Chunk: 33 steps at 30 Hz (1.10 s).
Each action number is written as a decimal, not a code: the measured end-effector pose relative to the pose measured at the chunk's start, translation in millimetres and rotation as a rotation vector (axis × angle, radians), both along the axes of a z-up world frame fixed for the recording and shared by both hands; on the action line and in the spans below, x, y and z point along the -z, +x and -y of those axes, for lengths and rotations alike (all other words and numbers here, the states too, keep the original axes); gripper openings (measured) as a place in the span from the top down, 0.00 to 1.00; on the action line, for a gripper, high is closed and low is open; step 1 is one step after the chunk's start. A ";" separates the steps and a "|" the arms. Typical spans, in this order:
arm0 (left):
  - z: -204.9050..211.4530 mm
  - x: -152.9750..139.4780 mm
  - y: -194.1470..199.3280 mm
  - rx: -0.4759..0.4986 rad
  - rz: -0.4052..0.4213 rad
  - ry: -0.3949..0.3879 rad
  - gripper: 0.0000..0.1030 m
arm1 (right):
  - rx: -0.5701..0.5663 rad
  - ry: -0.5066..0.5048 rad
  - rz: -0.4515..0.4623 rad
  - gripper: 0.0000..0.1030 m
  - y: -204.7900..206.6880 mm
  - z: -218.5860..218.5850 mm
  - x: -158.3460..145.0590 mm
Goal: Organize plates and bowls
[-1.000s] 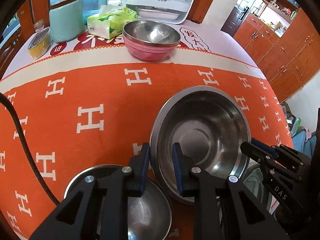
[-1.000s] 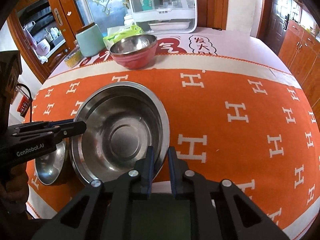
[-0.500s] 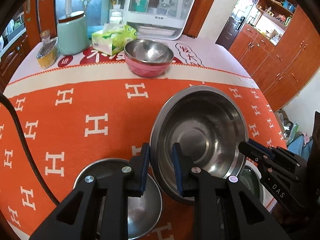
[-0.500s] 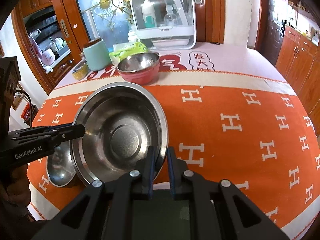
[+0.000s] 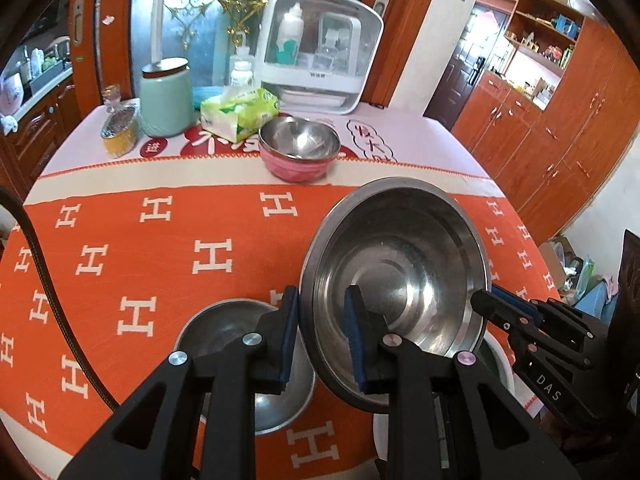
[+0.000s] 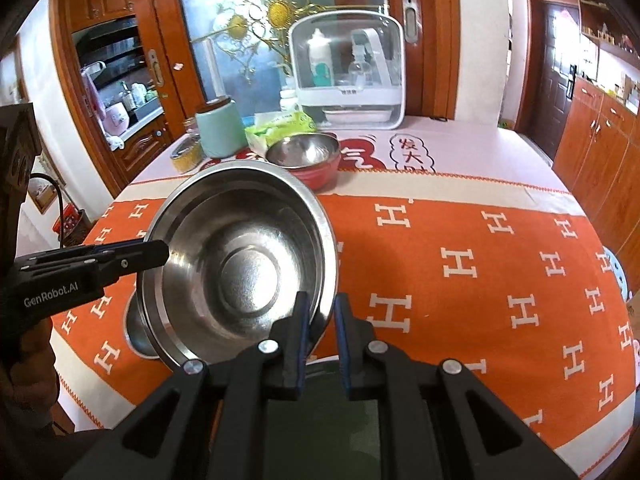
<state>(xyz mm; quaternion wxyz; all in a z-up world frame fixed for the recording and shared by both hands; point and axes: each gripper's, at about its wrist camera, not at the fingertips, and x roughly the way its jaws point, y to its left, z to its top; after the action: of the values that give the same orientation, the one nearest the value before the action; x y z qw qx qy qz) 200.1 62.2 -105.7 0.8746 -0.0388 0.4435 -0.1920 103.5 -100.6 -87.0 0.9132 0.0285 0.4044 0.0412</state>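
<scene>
We hold a large steel basin [image 5: 400,280] between our two grippers, both pitched steeply downward toward the table. The left gripper [image 5: 320,332] is clenched on the basin's left rim, one blue-padded finger outside the wall and one inside. The right gripper [image 6: 320,332] is clenched on the opposite rim, which passes between its pads at the near right of the basin; in the left wrist view its black fingers meet the rim from the right.

Compared with a second ago, the basin has risen off the orange cloth [image 5: 160,264] and tilts toward us, and more of the far room shows above the table. The small steel bowl [image 5: 240,360], then partly covered by the left gripper, is now more exposed on the cloth, near and left of the lifted basin.

The basin is round, shallow and of polished steel, with a rolled rim and a flat circular base that mirrors the light. The cloth is woven, orange with white H figures and a cream border. At the far side stands a steel bowl nested in a pink bowl [image 5: 298,166], beside a green tissue pack [image 5: 240,114] and a pale green canister [image 5: 166,98].
</scene>
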 end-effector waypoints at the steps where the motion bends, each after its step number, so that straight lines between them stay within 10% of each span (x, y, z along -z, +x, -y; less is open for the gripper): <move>1: -1.1 -1.7 -2.4 -0.004 0.004 -0.001 0.79 | -0.010 -0.005 0.011 0.88 -5.0 -2.4 -3.1; 17: -28.3 -25.1 -74.1 -0.084 0.066 0.001 0.79 | -0.127 -0.039 0.030 0.85 -49.6 -28.4 -17.8; 33: -67.8 1.8 -116.5 -0.238 -0.038 -0.024 0.79 | -0.288 -0.038 -0.073 0.84 -63.0 -62.7 7.6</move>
<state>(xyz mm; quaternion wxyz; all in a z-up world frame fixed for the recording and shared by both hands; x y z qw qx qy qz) 83.6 130.0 -107.5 0.8821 -0.1055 0.4499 -0.0914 40.5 -37.9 -94.7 0.8829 -0.0456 0.4379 0.1632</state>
